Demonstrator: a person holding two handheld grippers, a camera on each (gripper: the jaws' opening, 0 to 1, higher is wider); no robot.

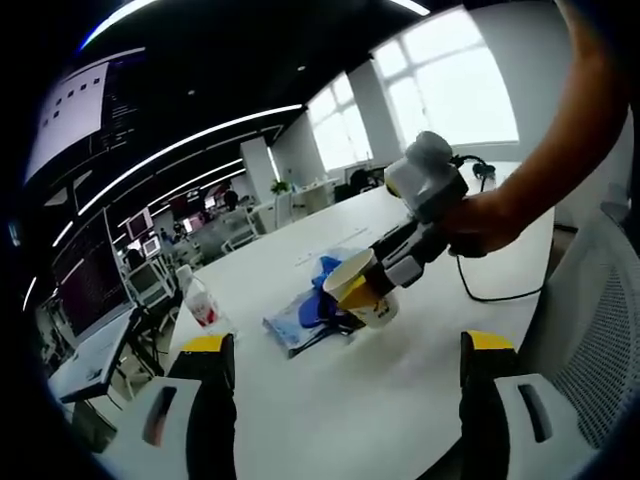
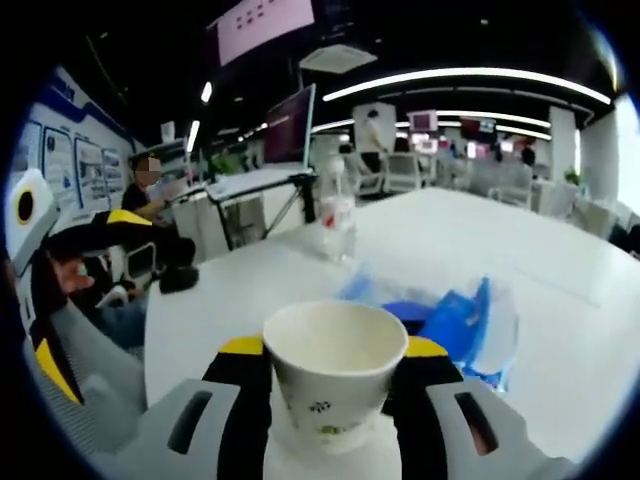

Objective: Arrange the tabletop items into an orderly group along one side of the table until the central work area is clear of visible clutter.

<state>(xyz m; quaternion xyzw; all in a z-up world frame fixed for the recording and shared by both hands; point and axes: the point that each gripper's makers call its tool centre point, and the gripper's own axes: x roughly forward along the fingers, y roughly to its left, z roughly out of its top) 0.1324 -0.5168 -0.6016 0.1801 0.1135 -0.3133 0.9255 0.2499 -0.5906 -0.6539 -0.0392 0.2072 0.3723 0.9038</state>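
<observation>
Paper cup (image 2: 333,375): white, empty, upright; I have it clamped between the jaws of my right gripper (image 2: 333,352), one jaw on each flank, rim above the yellow tips. I judge the side grip is what keeps it level and uncrushed while it is carried.
Cup, other view: from my left gripper view the same cup (image 1: 366,292) sits at about 12 o'clock from my own jaws, well apart from them, just above the white table (image 1: 330,400); whether its base touches the surface I cannot tell.
Right gripper, other view: it enters from 2 o'clock (image 1: 385,280) with a person's hand (image 1: 478,220) on its handle.
Left gripper (image 1: 345,365): jaws standing wide apart, nothing between them, bare tabletop in the gap; held back, I judge, to stay out of the carrying path.
Blue packet (image 1: 312,310): a clear wrapper with blue contents, lying flat just beside the cup, at 11 o'clock from it in my left gripper view; in the right gripper view it lies (image 2: 455,325) at 1 o'clock beyond the cup.
Water bottle (image 2: 337,222): upright, red label, at 12 o'clock past the cup, near the table's far edge; possibly part-full, the view is too soft to say.
Black cable (image 1: 490,292): trails across the table toward 3 o'clock.
Grouping: bottle, packet and cup are near one another; I judge the cup is meant to join them.
</observation>
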